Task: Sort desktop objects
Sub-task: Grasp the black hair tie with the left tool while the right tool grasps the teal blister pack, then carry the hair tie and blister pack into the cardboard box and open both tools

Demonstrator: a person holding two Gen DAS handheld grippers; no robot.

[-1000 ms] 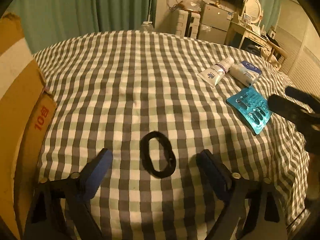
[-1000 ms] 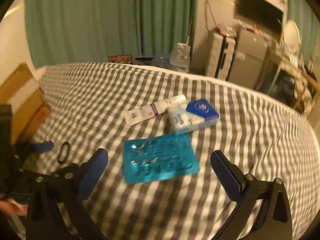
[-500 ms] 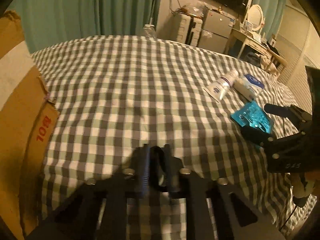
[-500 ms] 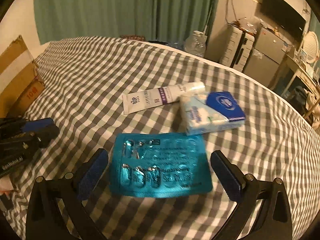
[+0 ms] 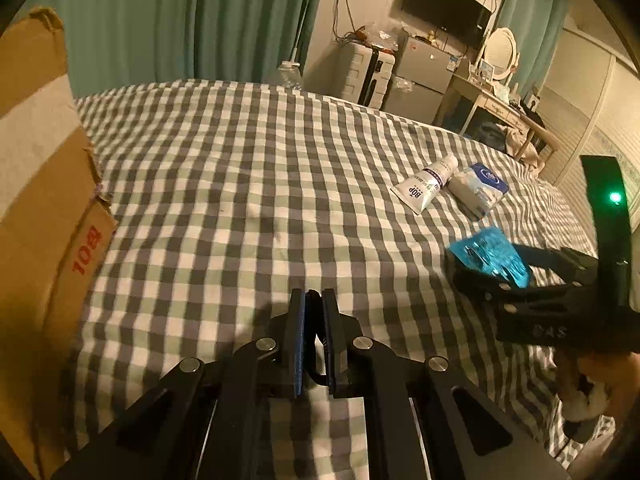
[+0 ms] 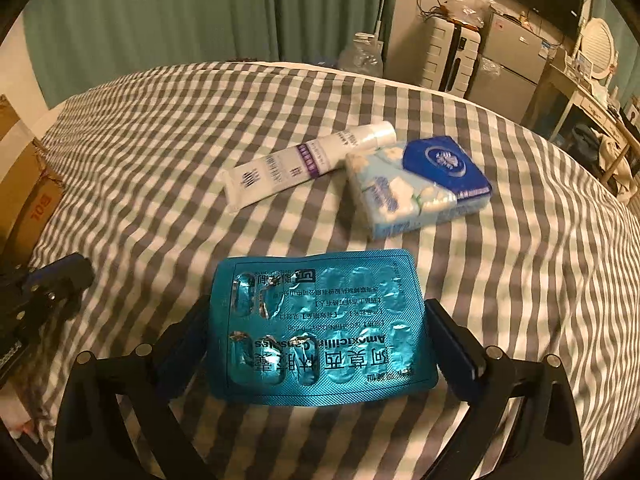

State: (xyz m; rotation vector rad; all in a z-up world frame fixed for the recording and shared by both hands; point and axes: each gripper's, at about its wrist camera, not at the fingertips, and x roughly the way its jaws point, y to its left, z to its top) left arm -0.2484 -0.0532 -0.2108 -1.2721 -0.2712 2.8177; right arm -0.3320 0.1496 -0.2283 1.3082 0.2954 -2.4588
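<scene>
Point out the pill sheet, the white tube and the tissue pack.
pill sheet [image 6: 320, 328], right wrist view, middle of the teal foil.
white tube [image 6: 296, 164], right wrist view, middle of its body.
tissue pack [image 6: 420, 184], right wrist view, middle of its top face.

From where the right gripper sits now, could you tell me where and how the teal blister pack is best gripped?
Grip the teal blister pack across its two short side edges, coming down from above. It lies flat on the checked bedcover, and the open right gripper already has a finger beside each edge. The sheet is thin and may bow, so closing low, near the cloth, probably holds best.
</scene>
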